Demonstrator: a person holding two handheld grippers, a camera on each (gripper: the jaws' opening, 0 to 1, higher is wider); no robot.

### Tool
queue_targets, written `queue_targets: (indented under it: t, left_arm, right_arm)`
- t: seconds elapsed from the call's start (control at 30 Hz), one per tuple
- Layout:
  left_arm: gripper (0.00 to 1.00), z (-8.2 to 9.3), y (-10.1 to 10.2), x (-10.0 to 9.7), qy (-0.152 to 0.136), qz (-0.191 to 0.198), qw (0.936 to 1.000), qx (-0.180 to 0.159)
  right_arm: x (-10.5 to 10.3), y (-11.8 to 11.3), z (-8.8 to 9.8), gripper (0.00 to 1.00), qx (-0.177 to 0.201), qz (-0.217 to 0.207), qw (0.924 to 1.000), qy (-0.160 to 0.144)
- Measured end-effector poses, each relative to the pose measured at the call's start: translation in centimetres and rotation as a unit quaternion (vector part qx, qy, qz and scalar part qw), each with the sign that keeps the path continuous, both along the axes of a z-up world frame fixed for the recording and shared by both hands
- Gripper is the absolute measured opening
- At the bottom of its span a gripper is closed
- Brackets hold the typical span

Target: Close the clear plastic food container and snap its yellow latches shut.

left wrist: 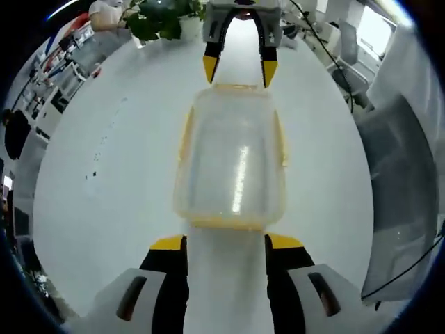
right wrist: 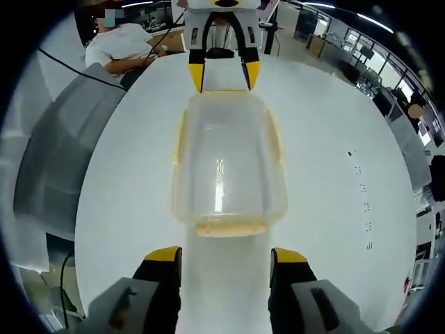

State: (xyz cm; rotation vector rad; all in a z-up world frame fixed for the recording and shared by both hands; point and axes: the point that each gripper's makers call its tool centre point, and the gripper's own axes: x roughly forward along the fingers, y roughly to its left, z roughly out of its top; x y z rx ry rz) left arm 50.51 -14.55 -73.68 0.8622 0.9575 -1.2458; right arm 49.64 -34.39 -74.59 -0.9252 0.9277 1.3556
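Container (left wrist: 233,167) mid-table (left wrist: 104,174), lid on. Left gripper (left wrist: 226,243) and right gripper (right wrist: 219,256) open; press end latches (right wrist: 231,227) squarely together.

In the right gripper view we see our right gripper (right wrist: 225,259) at six o'clock, its yellow-tipped jaws spread apart and just short of the clear container (right wrist: 228,158), which sits with its lid on at the centre of the white table (right wrist: 125,209). A yellow latch (right wrist: 230,227) faces us. At twelve o'clock the left gripper (right wrist: 224,76) stands open at the container's far end. A person in white (right wrist: 124,47) sits at eleven o'clock.
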Motion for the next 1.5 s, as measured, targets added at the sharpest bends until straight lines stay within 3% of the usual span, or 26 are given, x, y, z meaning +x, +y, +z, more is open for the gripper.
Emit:
queue_targets:
  t: [0.07,0.13,0.23,0.3,0.43,0.53,0.6,0.8,0.87,0.9,0.97,1.0,1.1,1.13,1.2,1.23,1.3,1.33,1.37,1.43,1.47,1.5]
  left_arm:
    - [0.42,0.2,0.1,-0.1,-0.002,0.02,0.9998,0.0]
    - [0.42,1.0,-0.4,-0.2,0.002,0.056,0.9981,-0.026]
    - [0.43,1.4,-0.5,-0.1,0.007,0.08,0.996,-0.04]
    - [0.42,2.0,-1.1,0.3,-0.007,0.096,0.9931,-0.068]
    - [0.4,2.0,-1.0,0.5,-0.003,0.126,0.9891,-0.077]
    - [0.41,2.1,-1.2,0.4,0.01,0.162,0.983,-0.085]
    - [0.42,1.9,-1.2,0.3,0.011,0.16,0.9836,-0.082]
    - [0.4,2.3,-1.9,1.7,0.02,0.249,0.9607,-0.121]
    - [0.39,2.3,-1.9,1.6,0.024,0.263,0.9571,-0.12]
    - [0.38,2.3,-2.0,1.6,0.022,0.276,0.953,-0.124]
    - [0.37,2.7,-2.3,1.8,0.021,0.306,0.941,-0.144]
    - [0.37,2.8,-2.3,2.0,0.019,0.333,0.9301,-0.154]
    - [0.37,2.6,-2.2,1.8,0.02,0.358,0.9198,-0.16]
    - [0.37,2.3,-2.1,1.6,0.017,0.354,0.9223,-0.153]
    - [0.35,2.0,-1.6,1.7,-0.001,0.369,0.9189,-0.14]
    - [0.35,1.9,-1.7,1.6,0.005,0.371,0.9173,-0.145]
    - [0.36,1.7,-1.6,1.8,0.011,0.394,0.9059,-0.154]
    - [0.36,1.6,-1.6,1.7,0.009,0.394,0.9062,-0.154]
    - [0.36,1.5,-1.5,1.6,0.011,0.401,0.9031,-0.153]
    - [0.35,1.4,-1.4,1.6,0.014,0.426,0.8903,-0.159]
    - [0.35,1.3,-1.3,1.6,0.016,0.439,0.883,-0.165]
    - [0.36,1.3,-1.4,1.6,0.023,0.458,0.871,-0.176]
  right_arm:
    - [0.3,0.0,0.4,0.46,0.009,-0.018,0.9998,-0.005]
    - [0.3,0.1,0.8,0.46,0.018,-0.041,0.999,-0.006]
    - [-0.4,0.6,1.3,0.42,0.044,-0.086,0.9951,0.017]
    - [-0.4,1.1,1.6,0.42,0.063,-0.106,0.9921,0.021]
    - [-0.1,1.4,1.9,0.42,0.079,-0.153,0.9847,0.026]
    - [0.1,2.5,2.7,0.41,0.118,-0.195,0.9727,0.044]
    - [0.2,2.2,2.6,0.4,0.094,-0.167,0.9813,0.016]
    - [0.2,3.3,2.7,0.4,0.116,-0.206,0.9715,0.022]
    - [0.5,3.3,2.6,0.38,0.113,-0.214,0.9701,0.013]
    - [0.9,3.5,2.7,0.37,0.121,-0.235,0.9644,0.009]
    - [1.1,4.1,3.0,0.36,0.14,-0.252,0.9573,0.017]
    - [1.5,4.2,3.1,0.36,0.144,-0.264,0.9537,0.011]
    - [1.6,4.5,3.0,0.37,0.152,-0.284,0.9465,0.019]
    - [1.7,4.5,2.9,0.37,0.151,-0.289,0.9453,0.019]
    - [1.8,4.3,2.5,0.38,0.14,-0.297,0.9444,0.017]
    - [1.7,4.3,2.4,0.38,0.141,-0.299,0.9437,0.019]
    - [1.5,4.3,2.1,0.38,0.137,-0.31,0.9407,0.02]
    - [1.5,4.2,2.0,0.38,0.136,-0.312,0.9403,0.019]
    - [1.5,4.1,1.8,0.38,0.132,-0.322,0.9371,0.023]
    - [1.7,4.3,1.9,0.39,0.143,-0.346,0.927,0.027]
    - [1.9,4.4,2.0,0.39,0.157,-0.371,0.9145,0.038]
    - [2.1,4.5,2.2,0.39,0.167,-0.388,0.9053,0.044]
